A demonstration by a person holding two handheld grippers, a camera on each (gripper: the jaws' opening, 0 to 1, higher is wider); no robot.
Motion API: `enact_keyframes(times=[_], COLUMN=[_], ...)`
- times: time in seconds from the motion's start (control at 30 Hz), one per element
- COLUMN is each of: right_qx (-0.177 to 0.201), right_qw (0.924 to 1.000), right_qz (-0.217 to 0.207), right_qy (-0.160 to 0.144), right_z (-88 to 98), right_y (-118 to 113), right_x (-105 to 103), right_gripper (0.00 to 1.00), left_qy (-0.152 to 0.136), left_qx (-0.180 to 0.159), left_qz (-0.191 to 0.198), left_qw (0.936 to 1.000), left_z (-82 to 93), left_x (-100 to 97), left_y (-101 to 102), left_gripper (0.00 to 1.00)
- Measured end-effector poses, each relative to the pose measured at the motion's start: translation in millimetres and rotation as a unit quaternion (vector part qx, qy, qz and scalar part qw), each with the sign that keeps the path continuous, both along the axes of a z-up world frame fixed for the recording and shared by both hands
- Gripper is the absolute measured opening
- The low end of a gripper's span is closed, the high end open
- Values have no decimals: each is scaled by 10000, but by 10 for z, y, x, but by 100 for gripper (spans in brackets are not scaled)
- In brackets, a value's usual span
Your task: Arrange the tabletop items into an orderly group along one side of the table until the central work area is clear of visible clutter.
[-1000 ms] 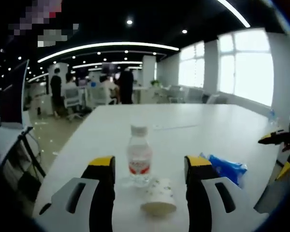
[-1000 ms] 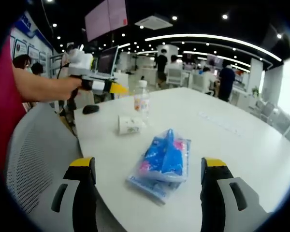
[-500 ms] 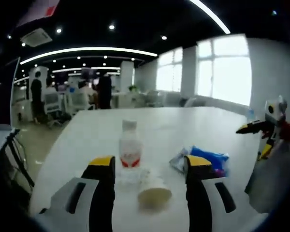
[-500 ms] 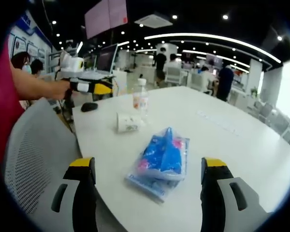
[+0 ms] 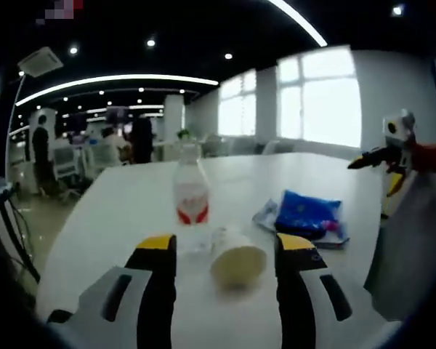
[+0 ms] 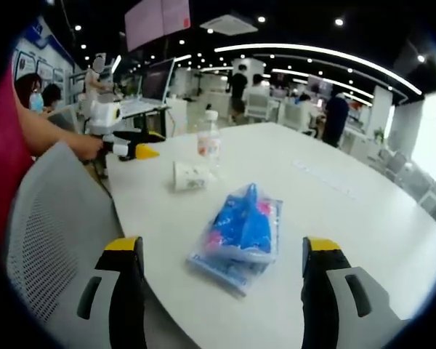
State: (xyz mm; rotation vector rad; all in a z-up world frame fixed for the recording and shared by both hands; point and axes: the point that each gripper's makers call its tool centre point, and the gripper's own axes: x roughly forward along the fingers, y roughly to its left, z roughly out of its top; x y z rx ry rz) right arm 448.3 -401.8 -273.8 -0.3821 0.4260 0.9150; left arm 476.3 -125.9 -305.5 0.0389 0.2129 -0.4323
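Observation:
A paper cup (image 5: 237, 259) lies on its side on the white table (image 5: 109, 218), its mouth facing my left gripper (image 5: 224, 246), which is open with the cup just ahead between the jaw tips. A clear water bottle (image 5: 191, 206) with a red label stands upright behind the cup. To the right lies a blue plastic packet (image 5: 306, 215). In the right gripper view the packet (image 6: 240, 231) rests just ahead of my open right gripper (image 6: 222, 246), with nothing between the jaws. Farther off are the cup (image 6: 190, 175), the bottle (image 6: 208, 142) and the left gripper (image 6: 128, 150).
A grey mesh chair (image 6: 47, 240) stands at the table's near edge, left of the right gripper. The right gripper (image 5: 384, 155) hangs at the right of the left gripper view. People and desks fill the office behind. The table's far half (image 6: 349, 196) is bare.
The left gripper has dropped lower and come closer to the cup, which now looks larger between its jaws. The right gripper has hardly moved. Cup, bottle and packet lie where they were.

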Motion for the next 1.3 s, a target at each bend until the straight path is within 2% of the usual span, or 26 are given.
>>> enact_keyframes(times=[0.43, 0.8, 1.3], right_qx=[-166, -250, -325], right_qw=[9996, 9988, 9977], right_qz=[-208, -375, -531], right_qy=[82, 195, 259], right_z=[-52, -116, -154], right_y=[-76, -145, -204], right_x=[-5, 30, 64], right_gripper=[89, 88, 88], left_qy=[299, 400, 480], left_qx=[82, 95, 89], left_qz=[-96, -239, -405], left_qw=[9995, 9989, 9980], left_z=[-478, -618, -697], left_x=[185, 318, 433], left_y=[7, -49, -114], left_gripper=[40, 34, 27])
